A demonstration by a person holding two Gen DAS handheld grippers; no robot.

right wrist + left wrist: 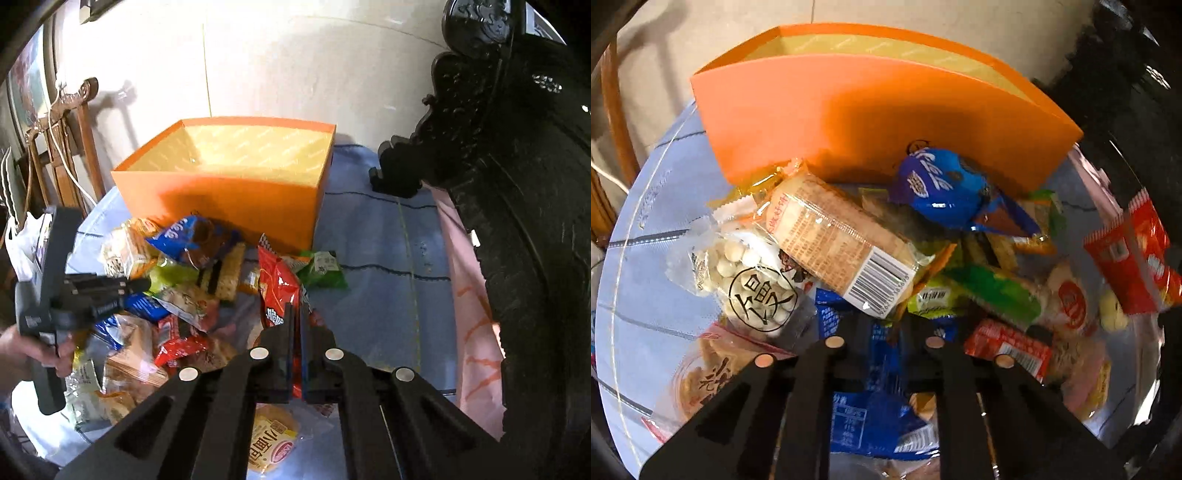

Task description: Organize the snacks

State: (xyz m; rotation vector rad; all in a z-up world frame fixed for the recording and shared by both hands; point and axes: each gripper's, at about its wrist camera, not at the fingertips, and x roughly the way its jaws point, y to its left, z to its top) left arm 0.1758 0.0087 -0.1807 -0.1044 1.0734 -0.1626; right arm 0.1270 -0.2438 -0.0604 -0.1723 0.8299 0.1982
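Observation:
An open orange box (871, 110) (229, 192) stands at the back of the table, behind a heap of snack packets. My left gripper (882, 325) is open low over the heap, its jaws around a dark blue packet (871, 410). Ahead of it lie a long cracker pack (842, 240), a bag of white balls (746, 273) and a blue round packet (942, 188). My right gripper (296, 314) is shut on a red snack bag (277, 288) and holds it above the table. The left gripper also shows in the right wrist view (136, 286), held by a hand.
A blue cloth under glass (380, 266) covers the table. Dark carved furniture (509, 184) stands at the right edge, a wooden chair (62, 147) at the left. A yellow bread packet (273, 443) lies under my right gripper. Red packets (1134, 254) lie at the right.

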